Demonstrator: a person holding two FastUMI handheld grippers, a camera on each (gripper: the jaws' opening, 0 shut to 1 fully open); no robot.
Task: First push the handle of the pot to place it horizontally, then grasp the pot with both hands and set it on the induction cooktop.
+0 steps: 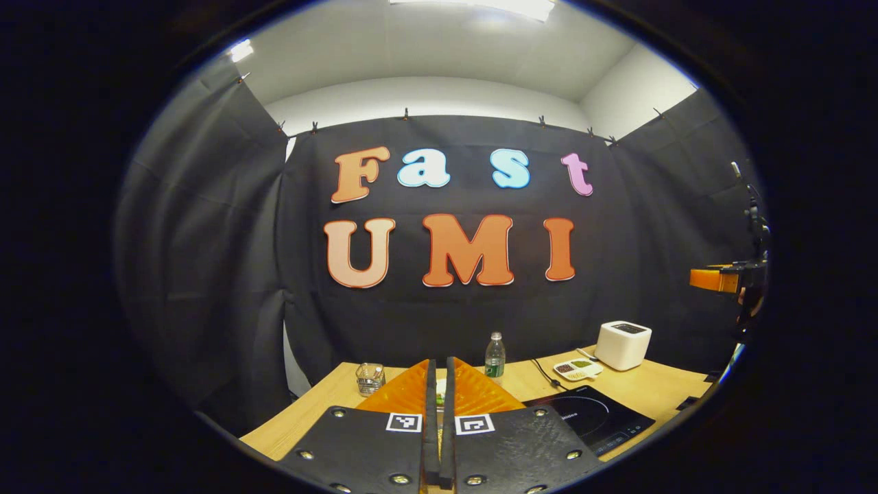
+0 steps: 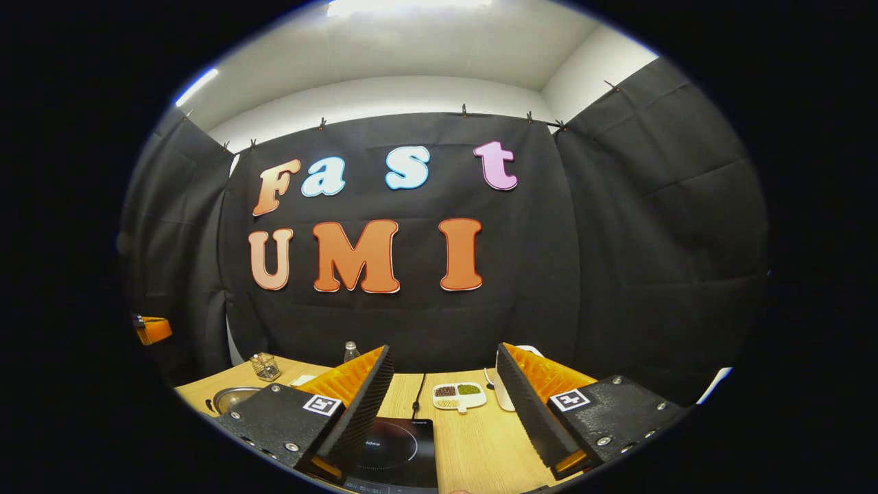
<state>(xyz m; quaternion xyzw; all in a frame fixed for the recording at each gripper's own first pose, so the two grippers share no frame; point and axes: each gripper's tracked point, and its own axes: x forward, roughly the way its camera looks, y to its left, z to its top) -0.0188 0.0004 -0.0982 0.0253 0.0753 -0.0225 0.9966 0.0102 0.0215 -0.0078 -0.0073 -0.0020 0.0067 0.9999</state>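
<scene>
Right claw [image 2: 439, 405] over cooktop [image 2: 394, 449] edge

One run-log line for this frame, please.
left gripper: jaws shut, empty | right gripper: jaws open, above induction cooktop | pot: on table, untouched

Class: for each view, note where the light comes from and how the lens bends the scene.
Left gripper view: bright ceiling light glares overhead; the light wooden table curves upward at its edges. Right gripper view: ceiling light washes out; black glass induction cooktop carries a faint sheen.
</scene>
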